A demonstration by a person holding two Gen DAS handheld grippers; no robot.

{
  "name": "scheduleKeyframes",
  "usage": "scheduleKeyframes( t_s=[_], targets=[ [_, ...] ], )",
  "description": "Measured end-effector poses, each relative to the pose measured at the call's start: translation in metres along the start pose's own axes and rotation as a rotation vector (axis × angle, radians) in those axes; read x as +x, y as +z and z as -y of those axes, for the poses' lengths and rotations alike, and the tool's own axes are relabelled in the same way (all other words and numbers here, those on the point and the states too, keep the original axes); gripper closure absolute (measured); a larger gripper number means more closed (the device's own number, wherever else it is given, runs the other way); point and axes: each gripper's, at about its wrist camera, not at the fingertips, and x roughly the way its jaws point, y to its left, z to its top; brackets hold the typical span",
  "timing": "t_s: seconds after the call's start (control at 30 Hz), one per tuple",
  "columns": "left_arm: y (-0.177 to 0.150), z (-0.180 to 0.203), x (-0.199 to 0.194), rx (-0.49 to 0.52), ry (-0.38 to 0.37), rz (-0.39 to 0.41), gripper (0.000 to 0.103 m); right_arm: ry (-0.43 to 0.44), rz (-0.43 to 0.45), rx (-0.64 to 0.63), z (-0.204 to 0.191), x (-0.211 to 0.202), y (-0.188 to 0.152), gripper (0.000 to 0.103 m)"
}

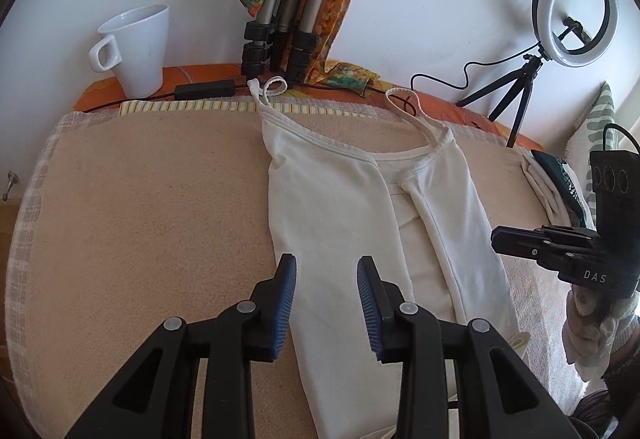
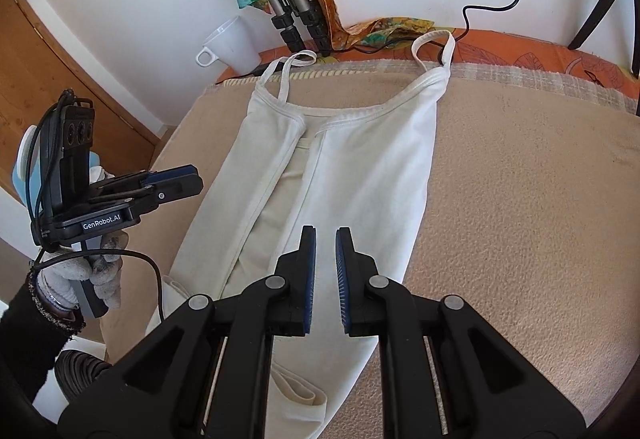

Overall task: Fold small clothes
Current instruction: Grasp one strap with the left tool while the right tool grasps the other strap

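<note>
A white strappy top (image 1: 340, 207) lies flat on a beige towel (image 1: 152, 199), both long sides folded in toward the middle, straps at the far end. It also shows in the right wrist view (image 2: 360, 159). My left gripper (image 1: 327, 271) is open and empty, hovering over the top's left folded side near its lower part. My right gripper (image 2: 325, 243) is open with a narrow gap and empty, over the top's lower middle. The right gripper shows at the right edge of the left wrist view (image 1: 500, 239); the left gripper shows at the left of the right wrist view (image 2: 192, 179).
A white mug (image 1: 136, 47), a black cable box (image 1: 204, 91), tripod legs (image 1: 280, 39) with colourful scarves and a ring light (image 1: 576, 7) stand along the far edge on an orange cloth. Folded cloth (image 1: 552, 191) lies at the right. A wooden door (image 2: 60, 79) is at left.
</note>
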Motion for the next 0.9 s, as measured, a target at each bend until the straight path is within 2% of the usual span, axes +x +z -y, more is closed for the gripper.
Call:
scheduleKeyframes(
  t_s=[0.1,0.3,0.57,0.6,0.7,0.8,0.9],
  targets=[
    [0.003,-0.002,0.010,0.005,0.012,-0.007,0.071,-0.024,-0.014,-0.009,0.004,0.011,0.009,0.092],
    [0.010,-0.008,0.023,0.010,0.035,-0.002,0.070,-0.139,-0.005,0.021,0.030,0.021,0.030,0.092],
    [0.027,-0.026,0.039,-0.036,0.040,0.012,0.066,-0.249,0.021,0.053,0.061,0.025,0.047,0.092],
    [0.029,-0.027,0.039,-0.036,0.037,0.013,0.066,-0.224,0.044,0.065,0.062,0.017,0.046,0.092],
    [0.034,-0.026,0.040,-0.017,0.050,0.018,0.066,-0.078,0.080,0.083,0.056,-0.002,0.045,0.092],
    [0.038,-0.027,0.041,-0.018,0.057,0.020,0.066,0.006,0.059,0.028,0.040,0.000,0.047,0.092],
    [0.040,-0.027,0.045,-0.007,0.080,0.023,0.065,-0.009,0.011,-0.020,0.029,0.019,0.049,0.092]
  ],
)
